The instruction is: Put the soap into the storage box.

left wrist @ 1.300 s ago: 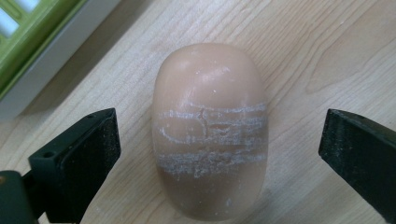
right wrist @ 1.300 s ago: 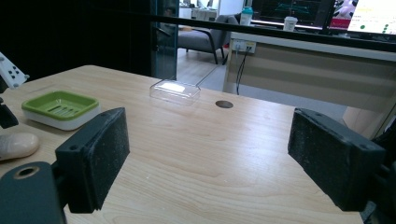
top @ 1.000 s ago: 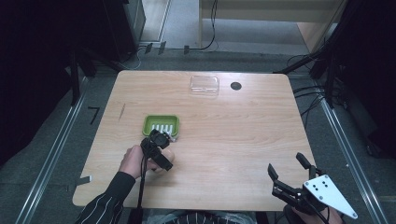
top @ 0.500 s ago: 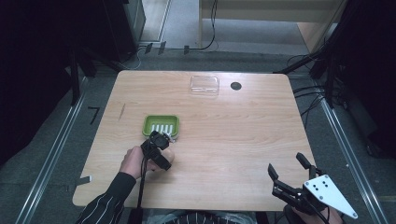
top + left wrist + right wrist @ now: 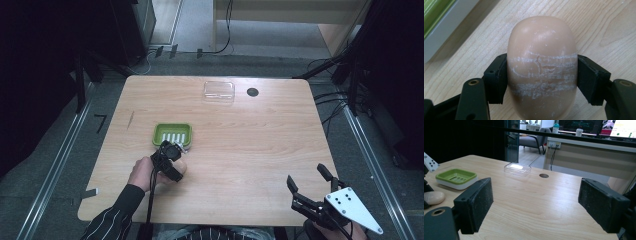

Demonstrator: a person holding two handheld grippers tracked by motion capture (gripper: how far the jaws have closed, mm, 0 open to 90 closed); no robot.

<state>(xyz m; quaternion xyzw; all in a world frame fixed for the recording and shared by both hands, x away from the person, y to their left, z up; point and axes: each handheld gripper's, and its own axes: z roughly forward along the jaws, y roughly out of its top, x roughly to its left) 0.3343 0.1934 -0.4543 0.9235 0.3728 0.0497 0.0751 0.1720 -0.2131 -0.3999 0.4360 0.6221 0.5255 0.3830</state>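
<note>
No text, label, brand or number can be read anywhere; the far monitor screens (image 5: 624,130) are too blurred.

Bystanders on the wooden surface (image 5: 260,150)

At about eleven o'clock from its middle we see a green soap dish (image 5: 173,134) with a slotted floor on a pale base; toward twelve o'clock, near the far edge, lies a clear plastic lid (image 5: 219,91), and just beside that, at its three o'clock, a small dark round hole (image 5: 252,92). Behind the surface we see cables on the grey floor (image 5: 190,30).
</note>
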